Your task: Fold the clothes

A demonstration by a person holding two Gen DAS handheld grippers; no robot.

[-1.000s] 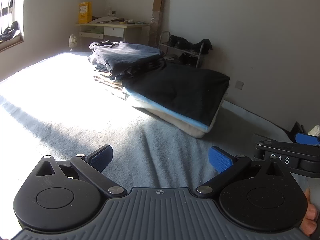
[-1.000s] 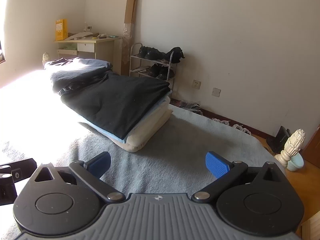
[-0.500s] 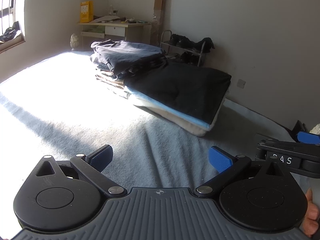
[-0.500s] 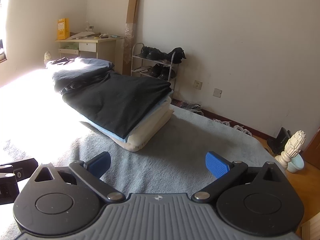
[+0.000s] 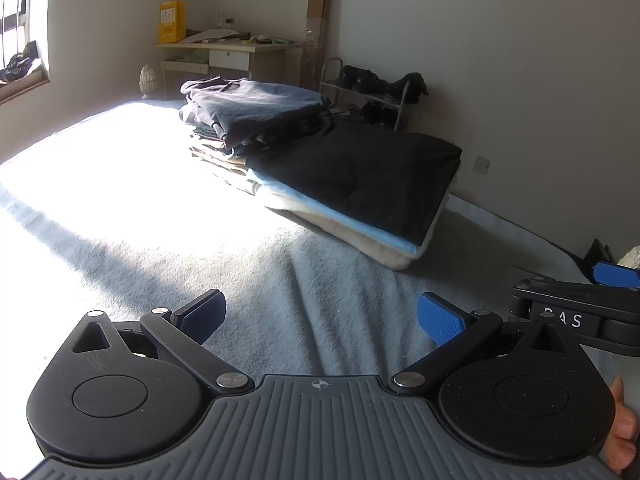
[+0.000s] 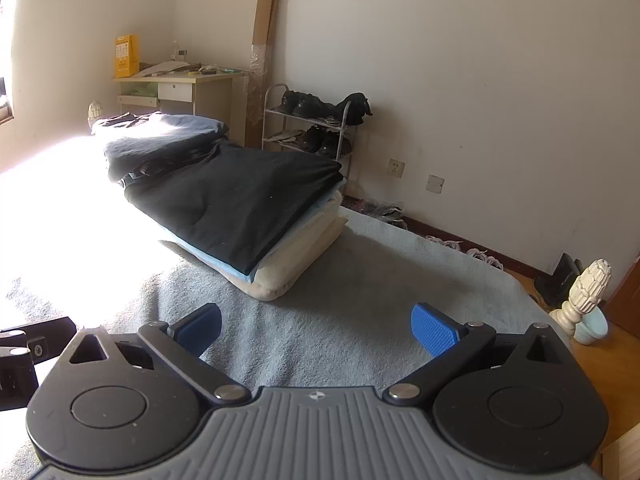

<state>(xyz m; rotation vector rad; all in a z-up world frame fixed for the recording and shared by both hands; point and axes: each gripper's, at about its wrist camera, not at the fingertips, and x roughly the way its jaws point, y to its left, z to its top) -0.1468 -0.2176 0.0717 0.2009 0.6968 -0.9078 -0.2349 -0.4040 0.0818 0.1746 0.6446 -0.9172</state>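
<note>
Lying well beyond both empty, spread jaws: folded clothes [image 5: 352, 176].

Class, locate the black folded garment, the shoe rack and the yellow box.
black folded garment [image 6: 240, 204], right wrist view, top face.
shoe rack [image 6: 310, 128], right wrist view, middle shelf.
yellow box [image 5: 172, 21], left wrist view, front face.
</note>
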